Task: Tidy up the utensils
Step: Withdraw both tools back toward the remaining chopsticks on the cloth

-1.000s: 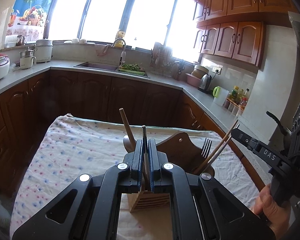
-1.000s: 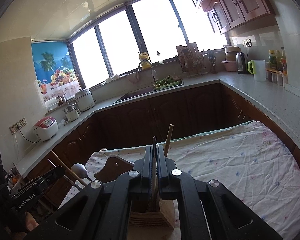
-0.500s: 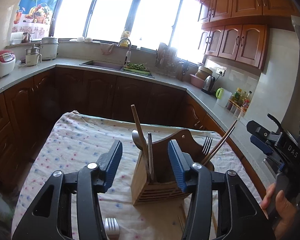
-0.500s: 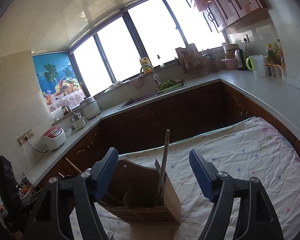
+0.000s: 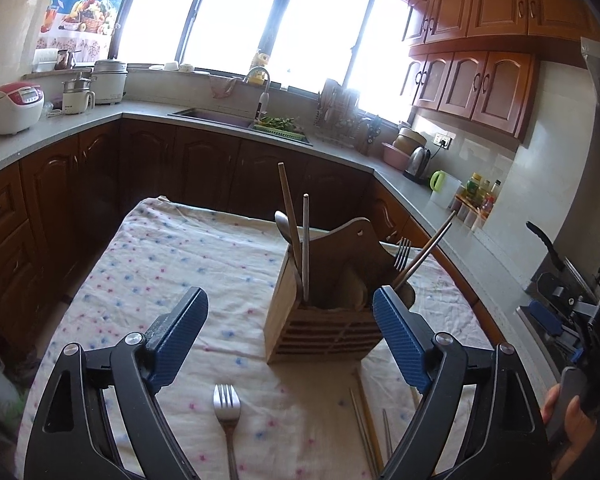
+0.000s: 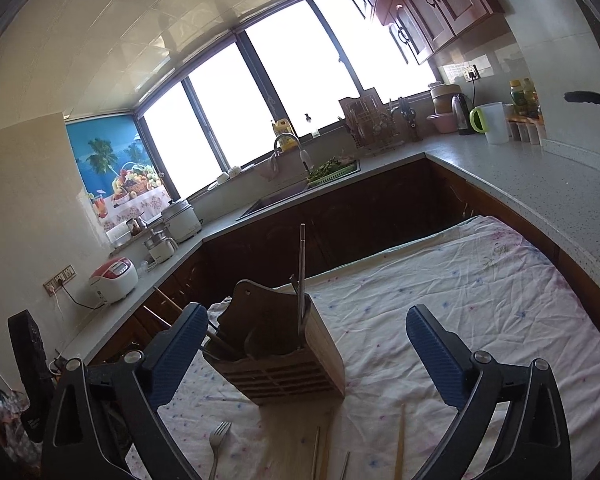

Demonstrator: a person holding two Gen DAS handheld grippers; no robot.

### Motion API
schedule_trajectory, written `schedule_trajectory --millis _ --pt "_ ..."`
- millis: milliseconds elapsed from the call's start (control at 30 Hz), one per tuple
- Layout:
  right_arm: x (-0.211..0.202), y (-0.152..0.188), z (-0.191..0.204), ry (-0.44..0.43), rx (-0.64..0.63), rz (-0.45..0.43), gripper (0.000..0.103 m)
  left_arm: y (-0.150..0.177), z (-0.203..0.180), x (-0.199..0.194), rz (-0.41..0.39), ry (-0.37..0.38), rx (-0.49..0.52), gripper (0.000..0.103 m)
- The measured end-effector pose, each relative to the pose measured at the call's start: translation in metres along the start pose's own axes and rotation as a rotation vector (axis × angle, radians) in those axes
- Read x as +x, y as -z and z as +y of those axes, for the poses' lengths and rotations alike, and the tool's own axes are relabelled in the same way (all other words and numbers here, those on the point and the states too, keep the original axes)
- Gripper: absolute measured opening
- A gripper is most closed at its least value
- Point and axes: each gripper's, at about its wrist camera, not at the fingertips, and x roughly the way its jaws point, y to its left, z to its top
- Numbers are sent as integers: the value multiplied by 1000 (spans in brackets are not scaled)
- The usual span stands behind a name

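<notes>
Kitchen with dark wood cabinets, a grey counter wrapping round under big bright windows, and in the middle a desk [image 5: 172, 264] covered with a white cloth dotted pink and blue. Sitting on that cloth, a wooden utensil holder [image 5: 324, 320], upright, slatted front. Poking out of its left side: a wooden stick handle [image 5: 289, 216], a spoon [image 5: 283, 226] and a grey metal chopstick [image 5: 305, 248], all close together. On its right side, a fork [image 5: 402, 254] tines up plus a pair of chopsticks [image 5: 432, 248] leaning out to the right. Still loose on the cloth in front of the holder: another fork [image 5: 227, 412] lying flat, tines toward the holder, and a few loose chopsticks [image 5: 366, 428] just right of it. Left tool [image 5: 290, 336] spread wide open, holding nothing, blue pads either side of the holder but not touching. Right tool [image 6: 308, 352] also wide open and empty, same holder between its pads from the other angle.
</notes>
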Motion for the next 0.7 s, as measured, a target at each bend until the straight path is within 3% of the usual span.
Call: schedule_trajectory --millis 700 --pt "-72 89 -74 180 80 137 101 83 -13 -13 184 15 -1 89"
